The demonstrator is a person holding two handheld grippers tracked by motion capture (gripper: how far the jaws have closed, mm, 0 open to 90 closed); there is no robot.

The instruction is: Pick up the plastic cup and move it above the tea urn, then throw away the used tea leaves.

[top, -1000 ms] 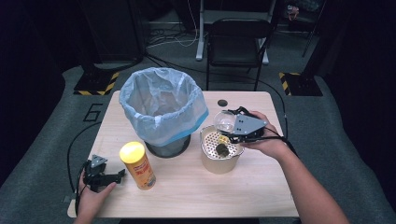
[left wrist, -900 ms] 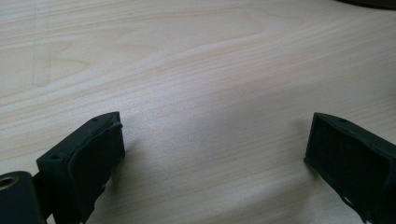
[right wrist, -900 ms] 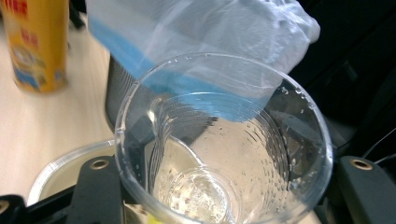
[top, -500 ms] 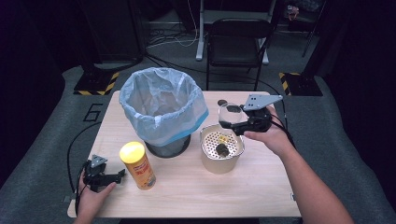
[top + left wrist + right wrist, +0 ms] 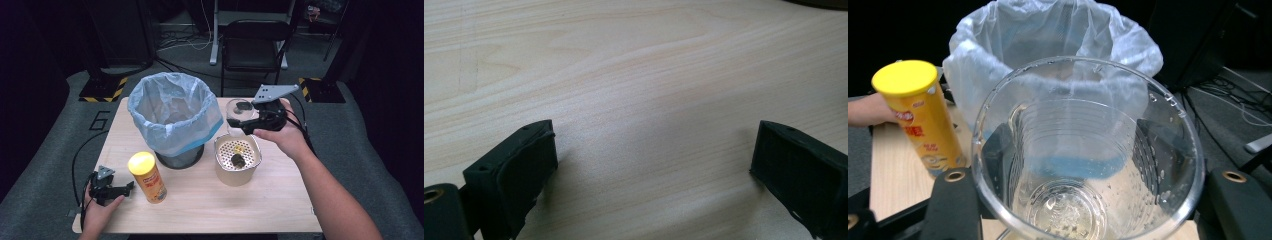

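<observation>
Since the earlier frame, the right gripper is being seen higher and farther toward the table's far edge, with the clear plastic cup lifted clear of the strainer pot. That cup is being clamped at its sides by the jaws, upright, wet inside and seemingly emptied, beside the lined bin. By the near left corner, the left gripper is being rested with its jaws wide apart and nothing between them, near the yellow can. Thin wet plastic is likely being squeezed hard; buckling or slipping could follow, dropping it onto the strainer.
</observation>
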